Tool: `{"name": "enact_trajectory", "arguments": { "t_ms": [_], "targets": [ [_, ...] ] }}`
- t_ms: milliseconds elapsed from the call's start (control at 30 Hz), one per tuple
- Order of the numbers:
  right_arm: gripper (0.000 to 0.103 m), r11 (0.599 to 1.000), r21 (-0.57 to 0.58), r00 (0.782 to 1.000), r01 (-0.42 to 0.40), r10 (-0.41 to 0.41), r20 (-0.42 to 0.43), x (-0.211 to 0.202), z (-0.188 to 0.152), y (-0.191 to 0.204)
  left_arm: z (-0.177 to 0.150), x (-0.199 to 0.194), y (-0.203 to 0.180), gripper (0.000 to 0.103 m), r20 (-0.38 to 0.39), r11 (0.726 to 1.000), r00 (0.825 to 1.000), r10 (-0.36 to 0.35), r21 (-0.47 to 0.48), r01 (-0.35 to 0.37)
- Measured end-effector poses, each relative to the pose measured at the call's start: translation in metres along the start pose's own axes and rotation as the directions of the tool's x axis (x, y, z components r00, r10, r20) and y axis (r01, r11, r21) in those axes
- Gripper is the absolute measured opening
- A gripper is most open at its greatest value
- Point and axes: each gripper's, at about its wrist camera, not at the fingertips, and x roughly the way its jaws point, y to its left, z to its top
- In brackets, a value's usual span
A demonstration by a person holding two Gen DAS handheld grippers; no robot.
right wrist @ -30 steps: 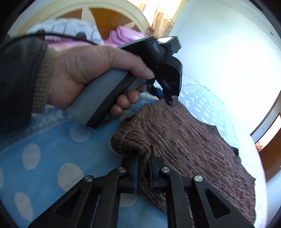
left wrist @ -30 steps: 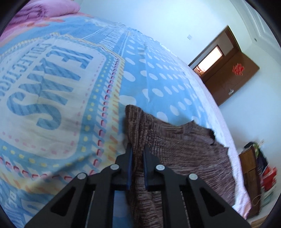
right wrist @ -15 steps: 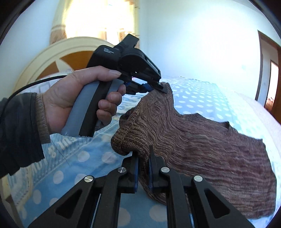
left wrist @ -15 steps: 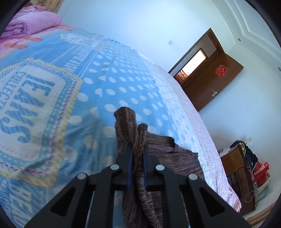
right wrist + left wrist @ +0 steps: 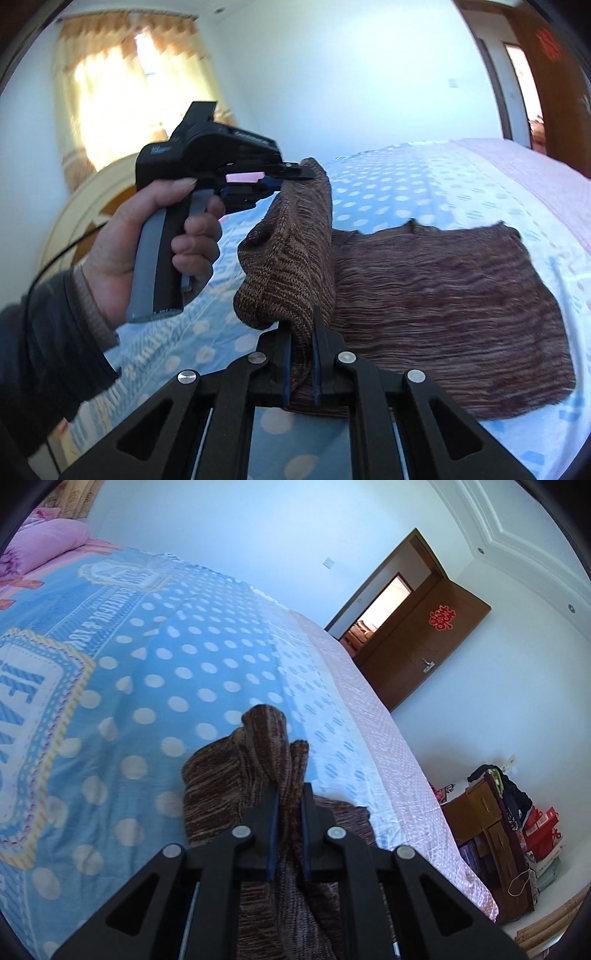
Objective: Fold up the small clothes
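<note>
A brown knitted garment (image 5: 443, 295) lies on the blue dotted bedspread (image 5: 424, 177). Its left edge is lifted and folded over toward the rest of it. My right gripper (image 5: 300, 332) is shut on the near corner of that edge. My left gripper (image 5: 295, 173), held by a hand (image 5: 147, 240), is shut on the far corner, above the bed. In the left wrist view the left gripper (image 5: 289, 794) pinches a bunched fold of the garment (image 5: 258, 760), which hangs down under it.
The bedspread (image 5: 147, 664) spreads left with a printed panel (image 5: 33, 709). A pink pillow (image 5: 48, 546) lies at the head. A brown door (image 5: 424, 642) stands open. A wooden cabinet with clutter (image 5: 495, 830) stands beside the bed. A curtained window (image 5: 122, 92) is behind.
Both grippers have lifted the garment's left edge off the bed and carried it up and over toward the door side. The fabric now hangs folded between them.
</note>
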Motion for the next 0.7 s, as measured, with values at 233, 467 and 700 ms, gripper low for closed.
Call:
{"name": "enact_trajectory", "arguments": {
  "t_ms": [233, 467, 700],
  "targets": [
    [0.007, 0.994, 0.11, 0.999, 0.012, -0.016, 0.033, -0.024, 0.0, -0.037, -0.002, 0.032, -0.035, 0.01, -0.04, 0.999, 0.999, -0.026, 0.039, 0.027],
    [0.007, 0.984, 0.176, 0.998, 0.039, -0.048, 0.048, -0.045, -0.006, -0.067, -0.012, 0.061, -0.062, 0.01, -0.09, 0.997, 0.995, -0.045, 0.064, 0.051],
    [0.007, 0.959, 0.276, 0.997, 0.06, -0.071, 0.031, -0.058, -0.022, -0.095, -0.023, 0.092, -0.091, 0.009, -0.149, 0.992, 0.988, -0.041, 0.112, 0.058]
  ]
}}
